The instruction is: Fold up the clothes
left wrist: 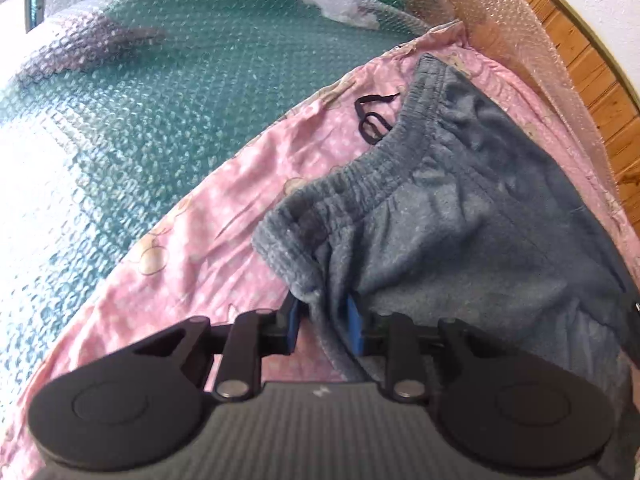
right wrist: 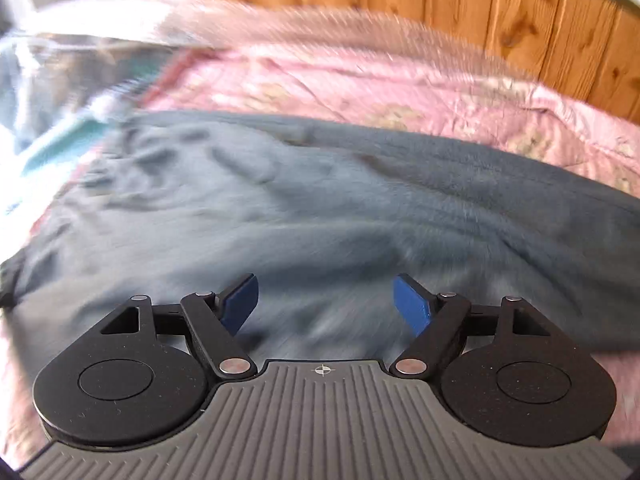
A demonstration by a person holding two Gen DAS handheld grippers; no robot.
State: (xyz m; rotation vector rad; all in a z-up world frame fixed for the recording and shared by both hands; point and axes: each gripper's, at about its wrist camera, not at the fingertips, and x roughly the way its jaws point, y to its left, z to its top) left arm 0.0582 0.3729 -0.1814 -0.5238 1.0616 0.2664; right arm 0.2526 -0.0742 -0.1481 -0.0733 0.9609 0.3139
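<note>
The grey fleece trousers (left wrist: 460, 216) lie spread on a pink printed bedsheet (left wrist: 192, 248). In the left wrist view their ribbed elastic waistband (left wrist: 360, 168) runs from about 7 o'clock up to 1 o'clock across the middle of the picture, and a thin black drawstring (left wrist: 372, 120) curls on the sheet just beside it at 12 o'clock. The corner of the waistband hangs down between the blue pads of the left claw (left wrist: 322, 326) at 6 o'clock; the pads stand close on either side of a fold of the fleece and look clenched on it.

In the right wrist view, which is smeared by motion, the same trousers (right wrist: 320, 200) fill the middle band from 9 o'clock to 3 o'clock. The right claw (right wrist: 325, 304) hovers over them at 6 o'clock, its blue pads spread wide apart with only the cloth's surface showing beyond the gap, nothing gripped.

Outward from the sheet, a teal mattress under bubble wrap (left wrist: 140, 100) lies at 10 o'clock in the left view, and wooden panelling (right wrist: 500, 4) rises behind the bed at 1 o'clock in the right view.
</note>
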